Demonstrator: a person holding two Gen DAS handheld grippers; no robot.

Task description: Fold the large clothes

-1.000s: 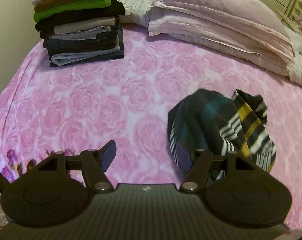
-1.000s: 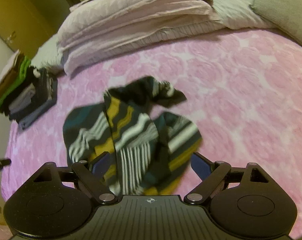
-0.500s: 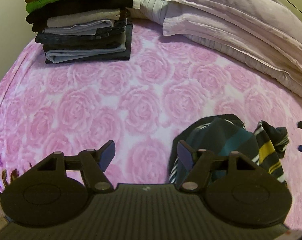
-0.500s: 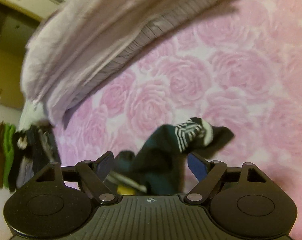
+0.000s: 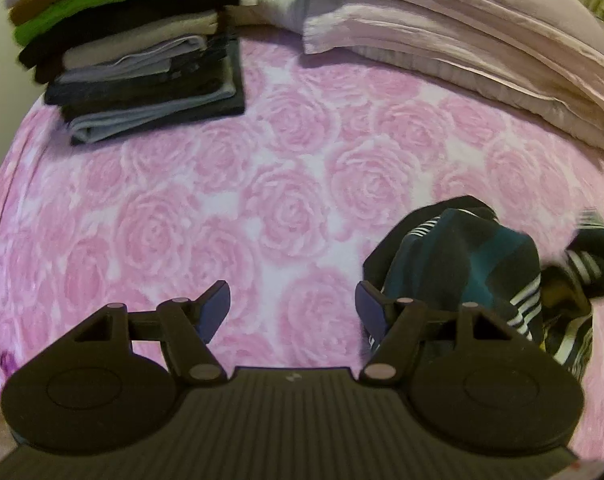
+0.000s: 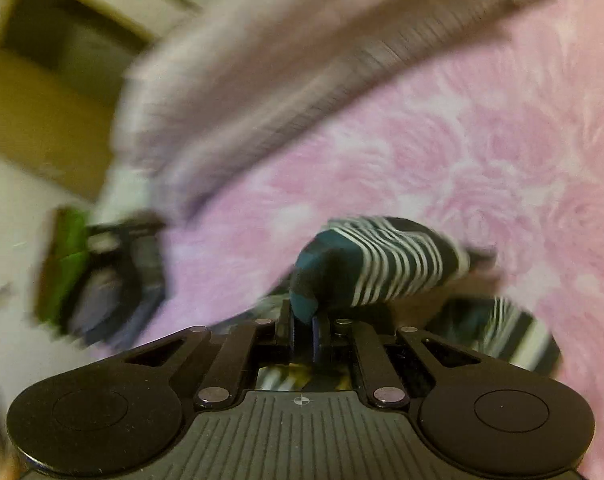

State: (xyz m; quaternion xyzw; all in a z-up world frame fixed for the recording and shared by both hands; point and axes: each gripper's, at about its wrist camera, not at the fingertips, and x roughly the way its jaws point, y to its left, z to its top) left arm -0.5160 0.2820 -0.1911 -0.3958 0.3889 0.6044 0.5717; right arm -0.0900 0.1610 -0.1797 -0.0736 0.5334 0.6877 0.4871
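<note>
A crumpled striped garment (image 5: 482,276), dark with teal, white and yellow bands, lies on the pink rose-patterned bed (image 5: 261,200). My left gripper (image 5: 291,306) is open just left of the heap, with only bedding between its fingers. In the blurred right wrist view my right gripper (image 6: 305,330) is shut on a fold of the striped garment (image 6: 382,260), which bunches up ahead of the jaws and trails off to the right.
A tall stack of folded clothes (image 5: 133,60) stands at the bed's far left corner, also seen as the stack (image 6: 97,272) at left. Pale pillows and folded bedding (image 5: 462,48) line the far side. Open bedspread lies between stack and garment.
My right gripper has closed on the striped garment, having been open over it before. The left gripper has shifted closer to the stack side and stays open.
</note>
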